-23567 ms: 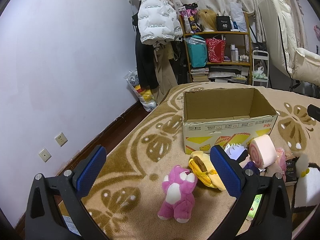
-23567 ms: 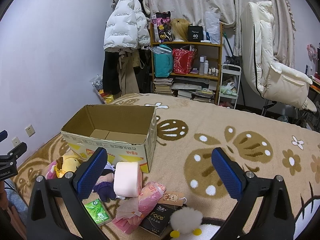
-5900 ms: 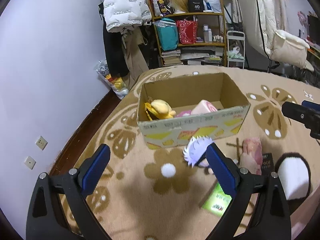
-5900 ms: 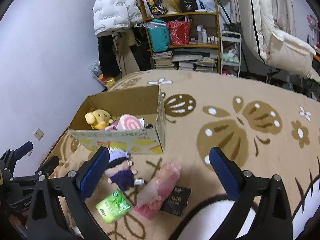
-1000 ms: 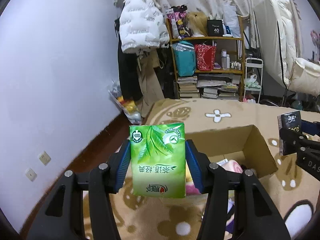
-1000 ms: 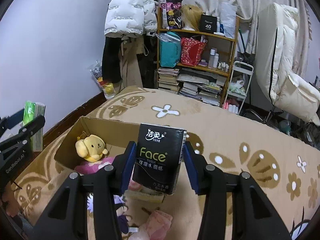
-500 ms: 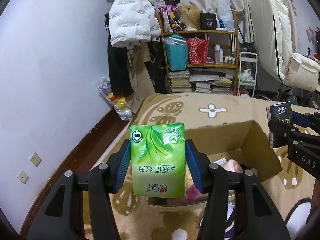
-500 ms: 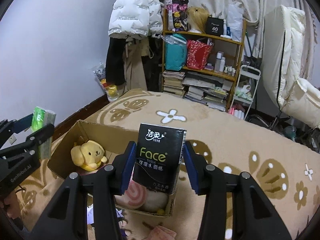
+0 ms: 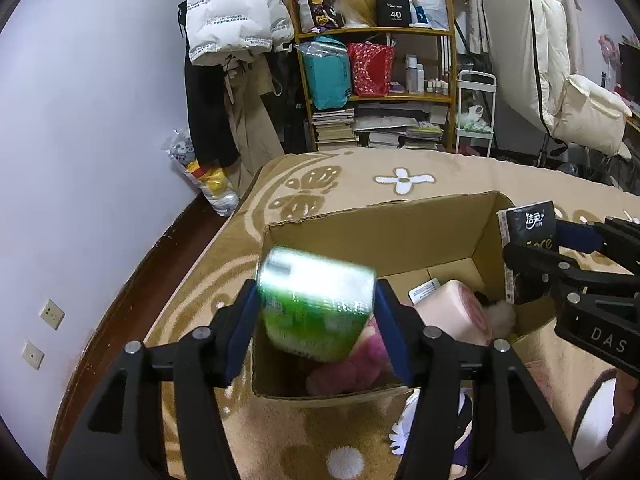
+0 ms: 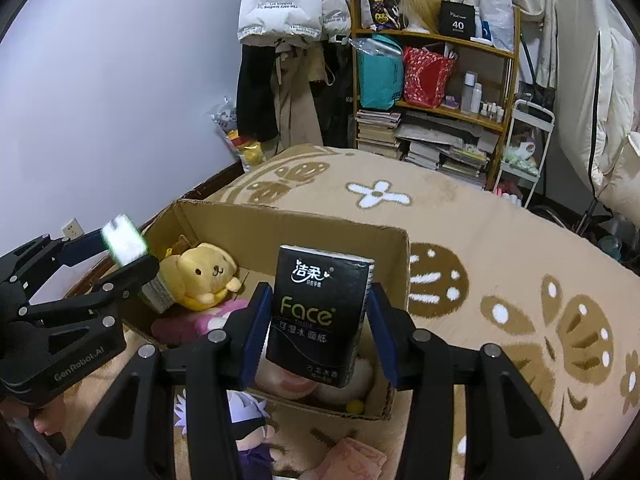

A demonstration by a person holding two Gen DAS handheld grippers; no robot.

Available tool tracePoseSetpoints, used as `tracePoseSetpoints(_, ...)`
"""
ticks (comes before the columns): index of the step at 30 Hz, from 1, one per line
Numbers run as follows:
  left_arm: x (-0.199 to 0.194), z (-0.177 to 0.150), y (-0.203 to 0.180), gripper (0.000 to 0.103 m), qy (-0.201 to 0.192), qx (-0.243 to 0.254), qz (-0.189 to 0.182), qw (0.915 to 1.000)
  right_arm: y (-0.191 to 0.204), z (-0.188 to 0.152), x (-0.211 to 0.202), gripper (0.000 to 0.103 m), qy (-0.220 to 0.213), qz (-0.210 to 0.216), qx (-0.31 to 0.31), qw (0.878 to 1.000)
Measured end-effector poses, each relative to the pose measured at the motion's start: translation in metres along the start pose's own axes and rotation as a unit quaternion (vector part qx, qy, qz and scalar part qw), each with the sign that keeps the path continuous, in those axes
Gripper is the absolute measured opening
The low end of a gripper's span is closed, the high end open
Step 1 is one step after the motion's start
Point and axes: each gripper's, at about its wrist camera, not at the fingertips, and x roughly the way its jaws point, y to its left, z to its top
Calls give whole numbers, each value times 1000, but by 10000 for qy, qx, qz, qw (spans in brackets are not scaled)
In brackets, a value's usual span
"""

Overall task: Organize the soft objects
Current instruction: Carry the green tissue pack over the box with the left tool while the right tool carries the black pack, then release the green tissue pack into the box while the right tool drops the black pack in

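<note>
Over the cardboard box point(image 9: 384, 216), left gripper point(image 9: 316, 312) jaws just widening, blurred green tissue pack point(image 9: 316, 304) tilted loose between them. Right gripper point(image 10: 320, 320) clamped on black tissue pack point(image 10: 320, 312)

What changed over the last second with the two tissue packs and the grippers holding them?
The left gripper has just been opening its jaws: the green tissue pack, upright a second ago, now tips blurred between them above the cardboard box. Both grippers came lower over the box. The right gripper stays clamped on the black Face tissue pack, and the yellow plush dog remains inside.
</note>
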Motion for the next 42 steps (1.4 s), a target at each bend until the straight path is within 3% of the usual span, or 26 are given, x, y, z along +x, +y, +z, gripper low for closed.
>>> tracePoseSetpoints(10, 1, -1, 2, 81, -23, -72, -13, 10000, 1, -1, -2, 52, 8, 2, -17, 10000)
tracePoseSetpoints(12, 1, -1, 3, 82, -26, -108, 27, 9999, 0, 0, -3, 61, -13, 16, 9, 10000)
tracePoseSetpoints(16, 1, -1, 4, 84, -6, -83, 20, 10000, -2, 1, -6, 65, -37, 30, 66, 10000)
tracePoseSetpoints(18, 0, -2, 4, 90, 15, -69, 40, 10000, -3, 2, -6, 73, -25, 19, 80, 10000)
tracePoseSetpoints(24, -4, -3, 6, 92, 64, -43, 119, 9999, -11, 4, -12, 90, -32, 28, 241, 9997)
tracePoseSetpoints(42, -56, -23, 15, 94, 314, -388, 335, 9982, -25, -20, -52, 91, 273, -169, 673, 9972)
